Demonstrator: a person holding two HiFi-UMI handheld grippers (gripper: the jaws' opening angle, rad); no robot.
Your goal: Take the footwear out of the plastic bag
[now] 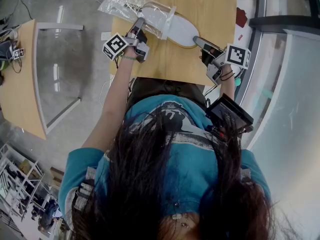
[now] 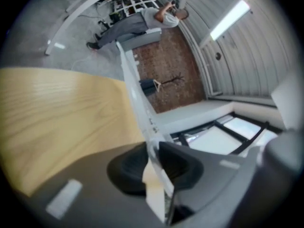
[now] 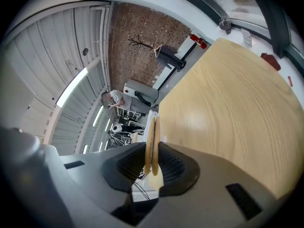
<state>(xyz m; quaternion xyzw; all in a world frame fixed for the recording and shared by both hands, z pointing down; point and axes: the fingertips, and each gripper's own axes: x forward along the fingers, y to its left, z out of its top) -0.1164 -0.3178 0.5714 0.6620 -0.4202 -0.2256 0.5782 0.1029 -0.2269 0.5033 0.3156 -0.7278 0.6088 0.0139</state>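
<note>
The left claw [image 2: 154, 151] is clenched on a thin fold of the clear plastic bag [image 2: 141, 120]. The film runs edge-on up between its dark pads, and a tan strip is pressed in beside it; what that strip belongs to cannot be told. In the head view this claw [image 1: 138, 25] bites the near edge of the plastic bag [image 1: 131, 6], about midway along its length. The right claw [image 3: 153, 148] is clenched on the footwear [image 3: 152, 127], a thin, flat, tan slipper seen edge-on as two layers squeezed together between the pads. From above, the right claw [image 1: 196, 40] grips the end of the footwear [image 1: 182, 30] that lies farthest from the bag. The pale oval sole sticks out of the bag's open mouth, while its other end sits inside the film, so the slipper bridges the gap from the bag to the right claw. The two claws stand well apart, one at the bag's side and one beyond its mouth. The bag and slipper lie on a light wooden surface [image 1: 210, 9], which stretches away past the bag's mouth.
</note>
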